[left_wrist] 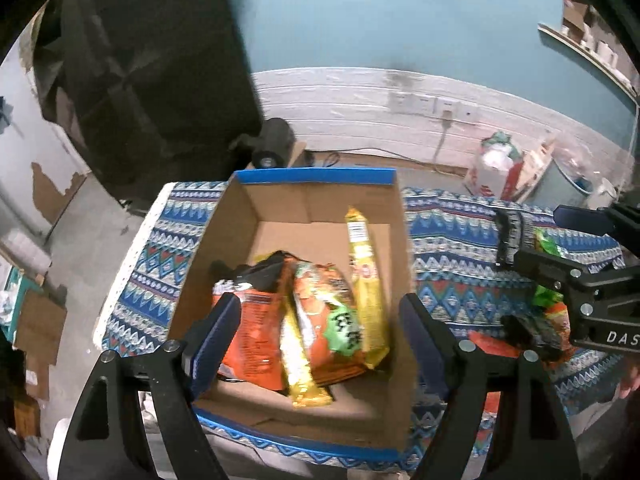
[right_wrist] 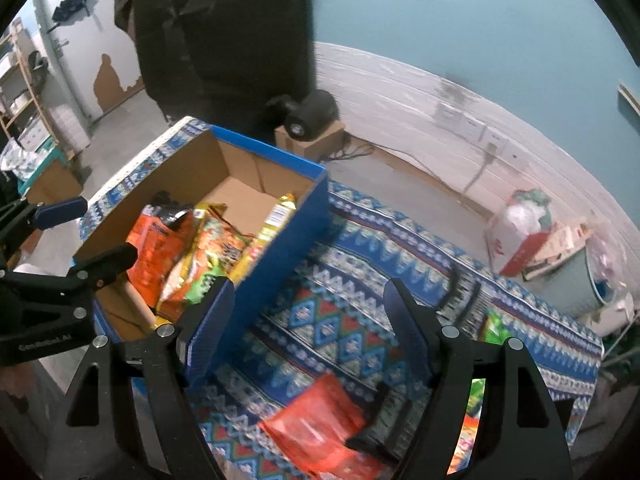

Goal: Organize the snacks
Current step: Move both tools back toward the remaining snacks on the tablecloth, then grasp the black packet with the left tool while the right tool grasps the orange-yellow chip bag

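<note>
Patterned tablecloth (right_wrist: 328, 300) bare beside box (right_wrist: 288, 216) (blue-edged); both hand-held grippers (left_wrist: 320, 344) (right_wrist: 308, 332) spread, empty.

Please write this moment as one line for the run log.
left tool: open, empty, above box | right tool: open, empty, above tablecloth | box: four snack packets | red packet: on tablecloth

This looks like a room in a home, maybe a storeroom. A table (right_wrist: 360, 248) wears a bright patterned cloth. The wall (left_wrist: 400, 12) is blue-green above white boards, with plugs (left_wrist: 434, 105). Paint peels by a shelf (right_wrist: 24, 80), and boxes (left_wrist: 36, 332) sit on the floor.
</note>
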{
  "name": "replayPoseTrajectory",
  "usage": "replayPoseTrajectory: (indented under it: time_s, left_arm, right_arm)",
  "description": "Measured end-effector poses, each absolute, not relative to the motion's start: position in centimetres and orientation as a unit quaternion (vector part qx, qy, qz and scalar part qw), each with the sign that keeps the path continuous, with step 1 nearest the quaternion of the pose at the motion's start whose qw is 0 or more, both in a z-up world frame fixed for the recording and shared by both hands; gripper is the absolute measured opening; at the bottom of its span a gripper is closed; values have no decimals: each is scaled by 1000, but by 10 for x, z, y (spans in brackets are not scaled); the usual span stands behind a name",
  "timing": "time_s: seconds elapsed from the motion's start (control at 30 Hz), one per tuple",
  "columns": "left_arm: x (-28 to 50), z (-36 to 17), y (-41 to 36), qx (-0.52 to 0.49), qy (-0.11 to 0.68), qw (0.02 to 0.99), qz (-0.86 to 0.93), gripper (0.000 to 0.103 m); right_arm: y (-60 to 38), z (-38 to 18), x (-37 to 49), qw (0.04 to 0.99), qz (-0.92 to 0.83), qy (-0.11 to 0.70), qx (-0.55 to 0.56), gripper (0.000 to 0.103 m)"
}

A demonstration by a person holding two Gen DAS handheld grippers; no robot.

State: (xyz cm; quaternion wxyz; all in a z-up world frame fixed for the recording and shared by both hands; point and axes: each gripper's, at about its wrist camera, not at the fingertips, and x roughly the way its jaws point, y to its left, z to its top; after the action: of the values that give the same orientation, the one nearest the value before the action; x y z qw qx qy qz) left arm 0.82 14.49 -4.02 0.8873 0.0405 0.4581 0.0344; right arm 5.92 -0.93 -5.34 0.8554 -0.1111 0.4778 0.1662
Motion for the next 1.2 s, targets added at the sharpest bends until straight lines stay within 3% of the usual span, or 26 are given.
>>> replayPoseTrajectory:
  time_s: [0.2,0.7,1.2]
  left_arm:
    - [6,-37,115,59,457,888,11,87]
    - [11,-67,21,104,495,860,-73,87]
    - [21,-115,-30,128,543,822,-113,87]
  right_arm:
    - [-47,-49,49,859,140,483,-97,76]
    - [-139,-64,21,850,79,516,-74,76]
    - [-205,-111,6,818,30,574,-32,77]
